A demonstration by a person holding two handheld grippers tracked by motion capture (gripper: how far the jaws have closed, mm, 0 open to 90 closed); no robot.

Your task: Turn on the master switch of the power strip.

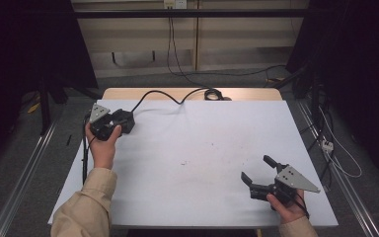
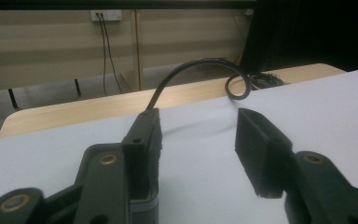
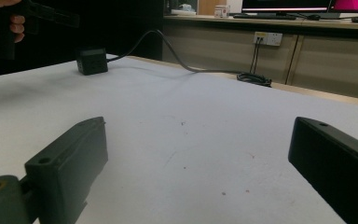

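White paper-covered wooden table [image 1: 192,148]: left gripper [image 2: 196,135] at its far-left corner, jaws parted around a small black box [image 2: 147,154] with black cable [image 1: 163,94]. Right gripper [image 1: 260,173] near-right, spread wide, grasping nothing.

The left tool [image 2: 198,140], jaws apart, above the white table [image 2: 317,100], black cable [image 2: 191,70] ahead.

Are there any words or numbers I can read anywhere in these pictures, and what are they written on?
None can be read.
The monitors behind the table in the right gripper view show bright strips, too blurred to read.
The small box on the counter beside them has markings too small to read.
The wall sockets bear no readable label.
The white table cover has only tiny specks, no writing.
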